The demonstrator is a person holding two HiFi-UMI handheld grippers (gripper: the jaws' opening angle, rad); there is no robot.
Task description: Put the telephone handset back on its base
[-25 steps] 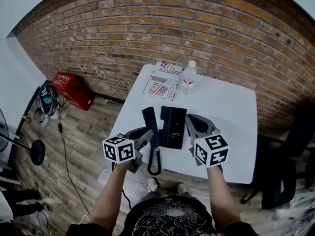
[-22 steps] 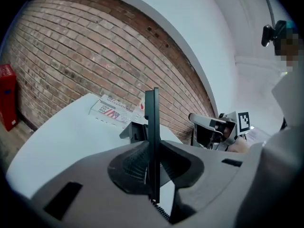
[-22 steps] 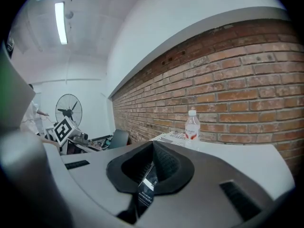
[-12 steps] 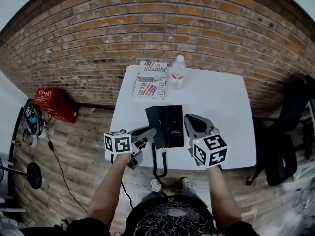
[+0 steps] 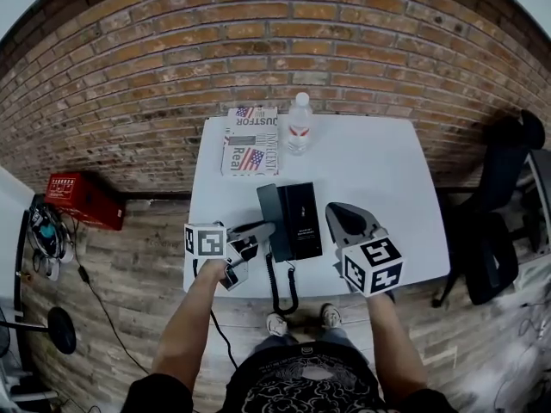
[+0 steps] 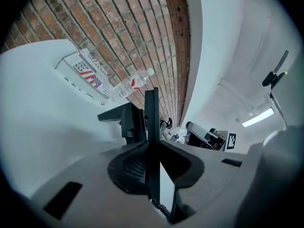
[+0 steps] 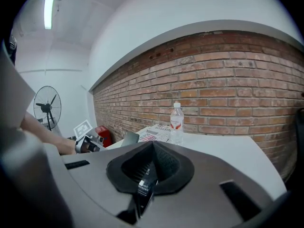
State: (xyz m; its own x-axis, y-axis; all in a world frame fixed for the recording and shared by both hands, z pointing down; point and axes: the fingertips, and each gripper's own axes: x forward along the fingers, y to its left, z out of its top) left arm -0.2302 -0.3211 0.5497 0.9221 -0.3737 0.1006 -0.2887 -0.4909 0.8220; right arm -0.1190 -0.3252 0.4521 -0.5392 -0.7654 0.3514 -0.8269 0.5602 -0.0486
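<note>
White table (image 5: pixel 379 188) against a brick wall. Box (image 5: pixel 248 144) with flag print, reads "Real". Black phone base (image 5: pixel 303 218), its white label unreadable; right gripper (image 5: pixel 332 212) pinched narrow on its right edge. Handset (image 5: pixel 267 200) just left of base, clamped in left gripper (image 5: pixel 268 228). Water bottle (image 5: pixel 299 126), red label. Fan (image 7: pixel 47 108) shows in the right gripper view only.

The box (image 5: pixel 250 141) reads "Real" and "DUSTFOR".

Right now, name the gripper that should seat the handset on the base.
Left. The left gripper is shut on the handset, held right beside the base. The right gripper appears shut on the base, steadying it.
</note>
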